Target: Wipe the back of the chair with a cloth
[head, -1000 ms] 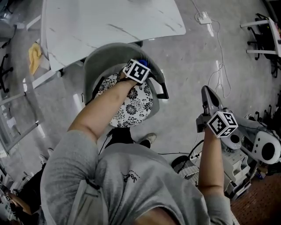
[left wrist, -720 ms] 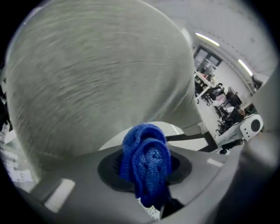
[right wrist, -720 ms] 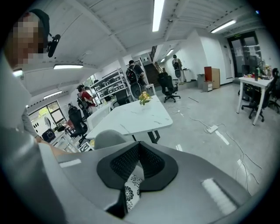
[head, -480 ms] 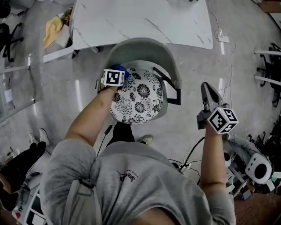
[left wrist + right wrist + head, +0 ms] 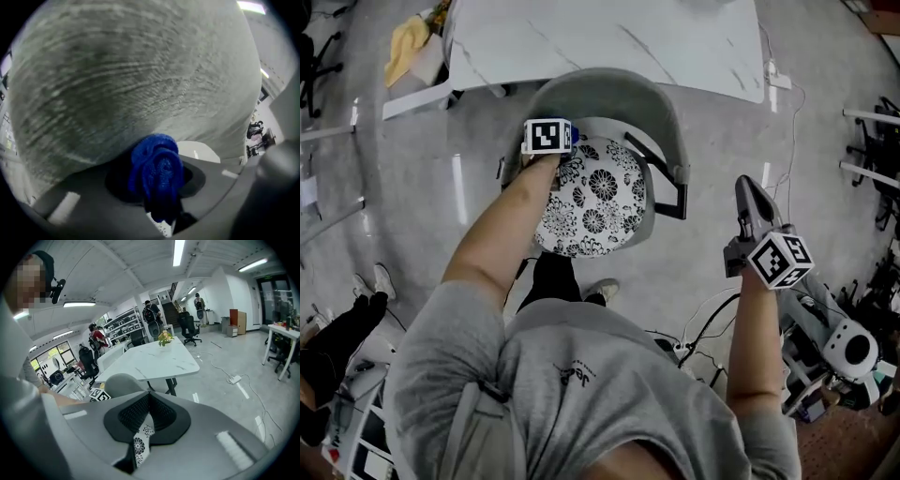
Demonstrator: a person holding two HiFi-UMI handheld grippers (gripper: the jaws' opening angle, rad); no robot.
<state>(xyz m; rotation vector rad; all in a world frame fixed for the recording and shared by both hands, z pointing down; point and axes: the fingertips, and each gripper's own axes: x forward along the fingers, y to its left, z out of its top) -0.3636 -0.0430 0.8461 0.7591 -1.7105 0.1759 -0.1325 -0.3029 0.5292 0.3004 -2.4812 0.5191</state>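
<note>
Dragging that small wad could go badly: the blue cloth (image 5: 154, 157) is bunched tight in the left tool (image 5: 158, 185), whose jaws are clamped on it. A hard push might scrape the jaw tips along the grey chair back (image 5: 131, 79) or tug the cloth loose. It is pressed to the back's inner curve, just above the chair's floral seat cushion (image 5: 595, 202). The right tool (image 5: 147, 416), closed on nothing, hangs well off the chair's right side, so nothing steadies the chair.

Nubby blue cloth (image 5: 157, 171); chair back (image 5: 140, 70) seemingly matt, streaked plastic.
</note>
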